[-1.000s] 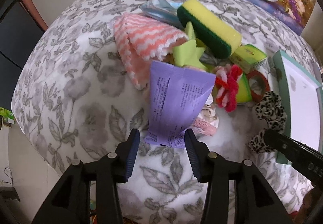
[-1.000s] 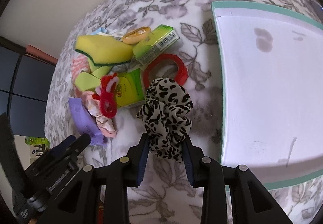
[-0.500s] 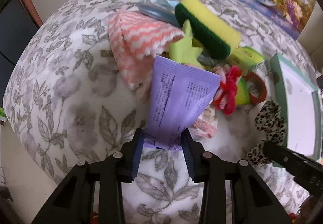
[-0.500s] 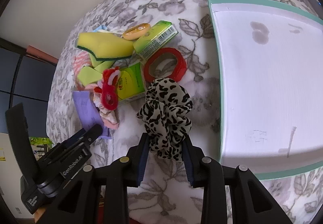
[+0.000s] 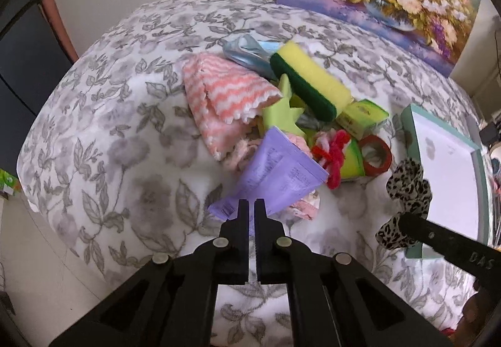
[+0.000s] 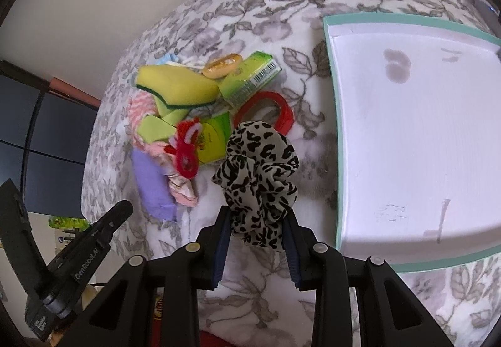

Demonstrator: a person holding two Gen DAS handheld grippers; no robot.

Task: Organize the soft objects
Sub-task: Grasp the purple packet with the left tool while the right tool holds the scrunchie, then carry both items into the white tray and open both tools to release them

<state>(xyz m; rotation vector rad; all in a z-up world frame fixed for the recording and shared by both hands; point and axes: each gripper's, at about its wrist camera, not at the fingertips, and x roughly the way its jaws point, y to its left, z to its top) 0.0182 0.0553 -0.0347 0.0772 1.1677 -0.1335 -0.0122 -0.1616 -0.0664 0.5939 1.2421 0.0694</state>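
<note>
Left tongs [image 5: 251, 206] have just pinched shut on the purple packet's [image 5: 278, 178] near edge, beside the pile; right tongs [image 6: 256, 223] grasp the leopard scrunchie [image 6: 258, 171] beside the teal tray [image 6: 333, 90].

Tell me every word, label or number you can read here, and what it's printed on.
"GenRobot.AI": on the left hand-held gripper, readable in the right wrist view.
"DAS": partial lettering on the right hand-held gripper, cut off.
Purple packet: printed lines, too small to read.
Green box: barcode and print, too blurred to read.
White tray: faint scribbles, illegible.
</note>
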